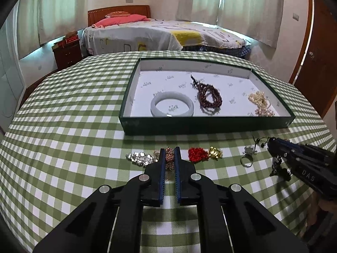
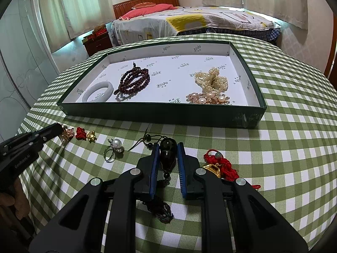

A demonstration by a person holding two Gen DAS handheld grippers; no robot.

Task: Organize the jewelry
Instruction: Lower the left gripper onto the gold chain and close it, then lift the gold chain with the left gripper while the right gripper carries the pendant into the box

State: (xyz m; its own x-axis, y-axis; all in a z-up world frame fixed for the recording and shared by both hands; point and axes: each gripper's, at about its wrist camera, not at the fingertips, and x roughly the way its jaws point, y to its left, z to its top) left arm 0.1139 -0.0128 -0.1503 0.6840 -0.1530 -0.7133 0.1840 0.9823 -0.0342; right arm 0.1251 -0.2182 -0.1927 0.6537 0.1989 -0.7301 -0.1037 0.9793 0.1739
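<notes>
On the counter (image 1: 63,126), covered with a green-and-white checked cloth, I see the loose jewelry lying in a row in front of a dark green tray (image 1: 206,124). Going left to right in my left wrist view: a silver sparkly piece (image 1: 138,158) lies at the far left, touching the rose-gold brooch (image 1: 169,152) beside it. My left gripper (image 1: 169,154) has its 2 jaws pressed together on that brooch, the blue pads squeezing it from both sides. Next comes a red knotted charm (image 1: 197,155) with a small gold figure (image 1: 215,152) attached to it, then a pearl ring (image 2: 113,146) lying well apart from them.

Further right, my right gripper (image 2: 167,150) is clamped on a black bead pendant (image 2: 167,152); its black cord (image 2: 147,139) trails toward the tray, and its dark tassel (image 2: 163,209) lies on the cloth under the gripper. Just right of that gripper lies a red corded ornament (image 2: 225,164) with a gold piece, touching the right finger's outer edge.

Inside the tray, again left to right, a white bangle (image 1: 171,106) lies flat near the front wall, a coiled string of dark red beads (image 1: 208,97) lies in the middle, and a cluster of pearls (image 2: 212,80) with a pearl-and-gold brooch (image 2: 208,100) in front of it fills the right side. Behind the counter stands a bed (image 1: 158,33).
</notes>
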